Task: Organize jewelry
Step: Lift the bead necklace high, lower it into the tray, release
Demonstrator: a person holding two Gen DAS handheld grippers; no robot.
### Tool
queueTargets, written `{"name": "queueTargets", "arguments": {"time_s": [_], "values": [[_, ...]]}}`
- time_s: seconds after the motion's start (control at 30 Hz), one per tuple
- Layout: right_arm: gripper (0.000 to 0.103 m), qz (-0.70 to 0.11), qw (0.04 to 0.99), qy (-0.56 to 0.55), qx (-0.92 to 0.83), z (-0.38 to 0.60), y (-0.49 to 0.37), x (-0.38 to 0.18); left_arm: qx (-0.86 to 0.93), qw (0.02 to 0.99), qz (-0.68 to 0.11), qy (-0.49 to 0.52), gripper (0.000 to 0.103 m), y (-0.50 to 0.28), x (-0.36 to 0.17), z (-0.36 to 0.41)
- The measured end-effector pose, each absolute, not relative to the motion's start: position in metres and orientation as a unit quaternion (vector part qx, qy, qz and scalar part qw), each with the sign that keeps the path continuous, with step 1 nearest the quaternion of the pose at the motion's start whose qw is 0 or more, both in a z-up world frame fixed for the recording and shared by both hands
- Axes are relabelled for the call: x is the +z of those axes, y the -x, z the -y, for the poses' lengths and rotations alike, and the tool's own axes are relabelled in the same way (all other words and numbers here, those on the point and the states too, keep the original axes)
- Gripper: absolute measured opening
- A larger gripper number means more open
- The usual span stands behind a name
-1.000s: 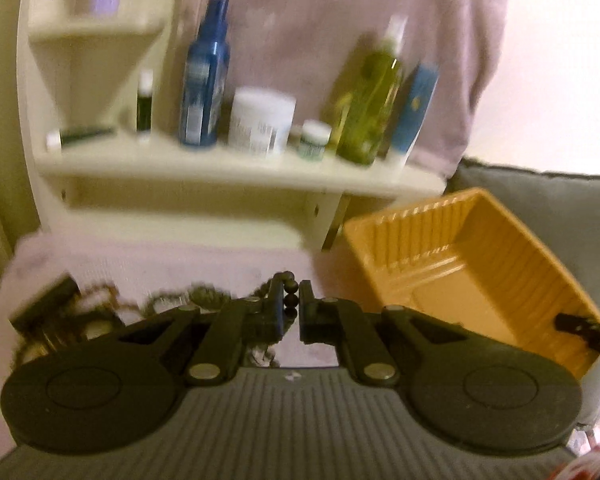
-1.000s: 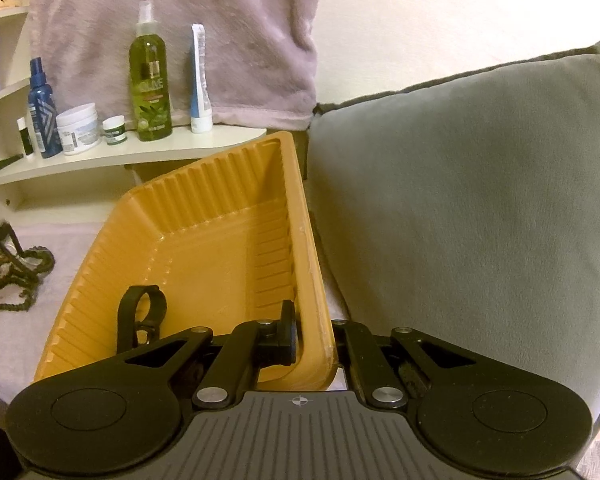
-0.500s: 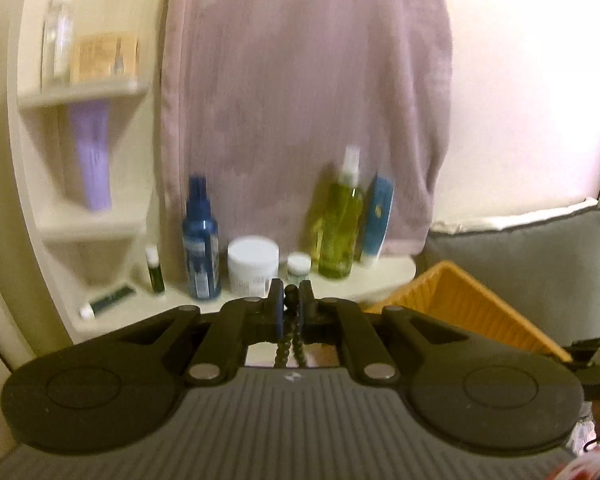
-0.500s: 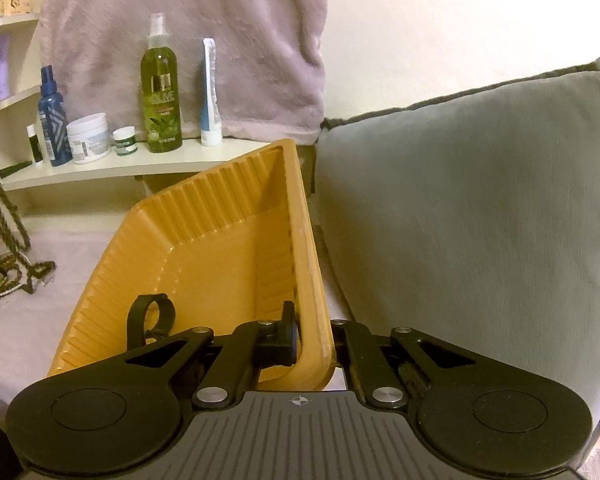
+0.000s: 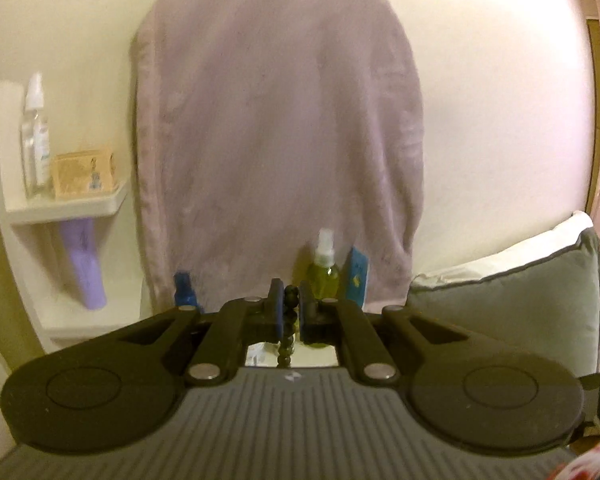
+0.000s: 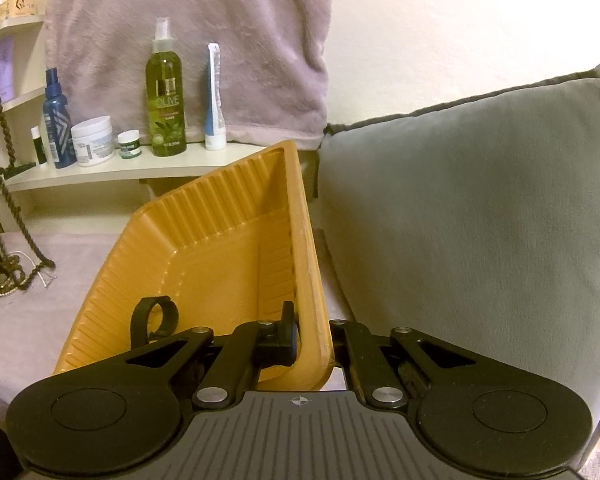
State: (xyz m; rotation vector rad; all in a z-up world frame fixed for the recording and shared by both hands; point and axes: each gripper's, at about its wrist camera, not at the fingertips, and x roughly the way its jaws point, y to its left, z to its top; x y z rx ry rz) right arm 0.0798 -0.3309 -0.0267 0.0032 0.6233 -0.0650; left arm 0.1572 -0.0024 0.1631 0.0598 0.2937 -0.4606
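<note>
Dangling beaded necklace (image 5: 287, 322) sits pinched inside the left hand-held gripper (image 5: 289, 312).

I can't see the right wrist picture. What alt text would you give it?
The right gripper is clamped on the rim of a tilted orange tray that holds a black ring-shaped piece. A grey cushion fills the right side; at far left a dark beaded necklace hangs above a jewelry pile, before a shelf of toiletry bottles.
</note>
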Motion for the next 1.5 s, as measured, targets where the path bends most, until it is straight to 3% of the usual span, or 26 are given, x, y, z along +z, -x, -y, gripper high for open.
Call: {"name": "queueTargets", "arguments": {"time_s": [1.07, 1.33, 1.5], "values": [[0.005, -0.303, 0.952, -0.016, -0.034, 0.336, -0.084, -0.028, -0.366, 0.929, -0.051, -0.026, 0.006, -0.156, 0.253, 0.117], [0.005, -0.304, 0.952, -0.021, -0.034, 0.338, -0.084, -0.03, -0.38, 0.923, -0.055, -0.031, 0.006, -0.16, 0.251, 0.135], [0.005, -0.305, 0.951, -0.024, -0.034, 0.339, -0.084, -0.03, -0.371, 0.923, -0.095, -0.04, 0.006, -0.173, 0.222, 0.138]]}}
